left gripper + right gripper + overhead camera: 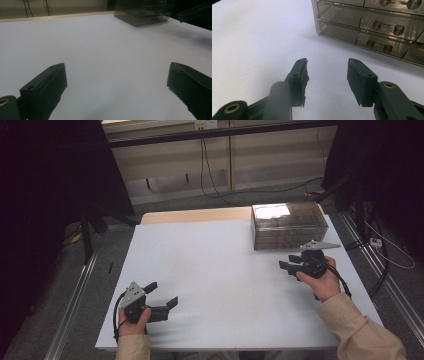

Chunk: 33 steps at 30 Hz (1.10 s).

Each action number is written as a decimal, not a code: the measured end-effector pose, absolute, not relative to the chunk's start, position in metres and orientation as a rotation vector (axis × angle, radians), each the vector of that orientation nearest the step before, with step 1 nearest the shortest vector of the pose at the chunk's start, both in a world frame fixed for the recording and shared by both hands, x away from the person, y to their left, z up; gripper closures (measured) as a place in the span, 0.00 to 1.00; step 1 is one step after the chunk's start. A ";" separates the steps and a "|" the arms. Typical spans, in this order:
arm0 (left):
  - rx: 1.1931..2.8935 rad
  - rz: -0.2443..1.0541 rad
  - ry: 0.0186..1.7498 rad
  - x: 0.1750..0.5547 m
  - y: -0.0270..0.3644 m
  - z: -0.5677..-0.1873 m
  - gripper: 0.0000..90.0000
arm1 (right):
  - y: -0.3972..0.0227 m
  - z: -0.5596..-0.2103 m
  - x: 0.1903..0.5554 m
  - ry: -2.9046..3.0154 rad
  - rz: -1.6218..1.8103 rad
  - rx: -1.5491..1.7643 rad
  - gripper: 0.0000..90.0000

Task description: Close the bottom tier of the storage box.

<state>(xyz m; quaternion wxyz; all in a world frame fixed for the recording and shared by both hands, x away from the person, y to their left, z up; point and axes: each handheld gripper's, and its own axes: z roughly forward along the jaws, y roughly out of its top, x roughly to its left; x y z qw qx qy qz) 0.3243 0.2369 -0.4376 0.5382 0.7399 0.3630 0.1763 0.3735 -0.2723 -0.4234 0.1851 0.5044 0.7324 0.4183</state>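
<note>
Right gripper view: right gripper partly parted, empty; drawer box seemingly untouched; left gripper wide, empty.

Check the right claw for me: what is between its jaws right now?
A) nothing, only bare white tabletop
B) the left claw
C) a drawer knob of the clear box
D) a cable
A: in the right gripper view the right claw stands open over bare table, short of the clear drawer box.

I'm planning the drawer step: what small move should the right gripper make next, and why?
Probably ease the right gripper toward the smoky drawer box, lining up on a drawer knob. Its jaws stand open with nothing between them, just short of the closed drawers.
</note>
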 end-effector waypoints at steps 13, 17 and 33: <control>1.764 0.418 0.859 0.324 0.236 -0.437 0.03 | -0.266 -0.426 0.351 2.093 1.224 1.378 0.41; 1.766 0.417 0.856 0.324 0.236 -0.437 0.03 | -0.263 -0.425 0.346 2.100 1.236 1.363 0.38; 1.767 0.417 0.857 0.324 0.236 -0.437 0.03 | -0.259 -0.425 0.327 2.139 1.250 1.302 0.30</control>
